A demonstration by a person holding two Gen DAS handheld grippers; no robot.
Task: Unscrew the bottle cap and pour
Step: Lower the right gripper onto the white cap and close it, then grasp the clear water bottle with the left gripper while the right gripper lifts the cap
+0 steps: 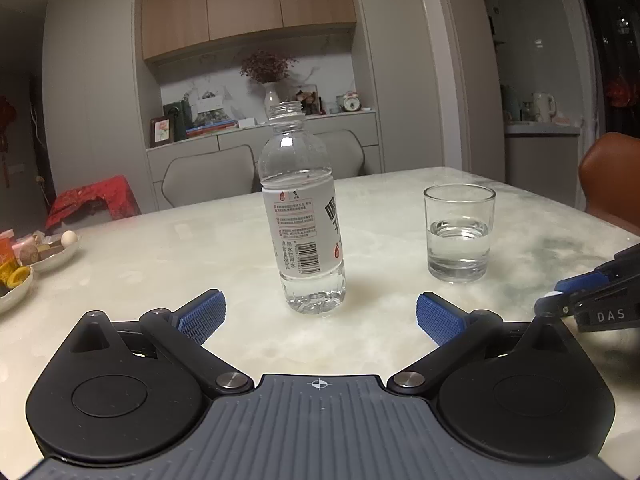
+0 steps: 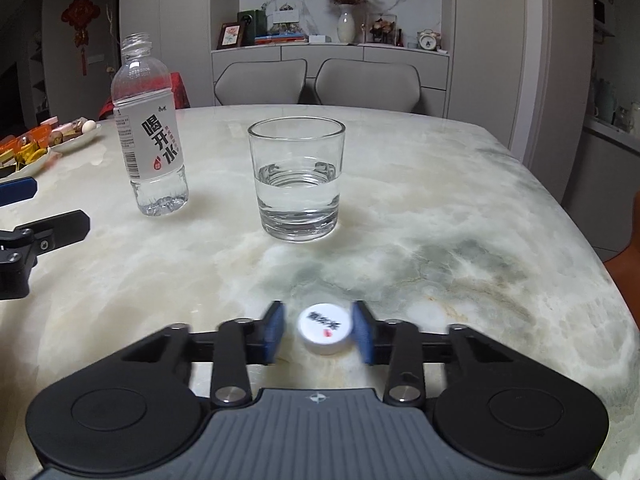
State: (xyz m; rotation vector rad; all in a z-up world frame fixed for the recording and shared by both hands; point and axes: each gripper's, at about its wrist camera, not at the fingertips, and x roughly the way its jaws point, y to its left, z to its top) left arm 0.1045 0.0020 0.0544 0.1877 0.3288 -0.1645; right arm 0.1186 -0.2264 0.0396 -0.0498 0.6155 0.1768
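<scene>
A clear water bottle (image 1: 300, 216) with a white label stands upright and uncapped on the marble table (image 1: 160, 264), partly filled. My left gripper (image 1: 320, 312) is open wide just in front of its base, touching nothing. To the bottle's right stands a glass (image 1: 458, 232) holding some water. In the right wrist view the white cap (image 2: 325, 328) lies on the table between the blurred fingers of my right gripper (image 2: 320, 326). A small gap shows on the cap's left side. The bottle (image 2: 150, 140) and glass (image 2: 298, 184) stand further ahead.
Dishes of wrapped snacks (image 1: 52, 248) sit at the table's left edge. Grey chairs (image 2: 260, 80) stand behind the far edge and an orange chair (image 1: 612, 176) at the right. The other gripper's tip (image 1: 580, 300) shows low at the right.
</scene>
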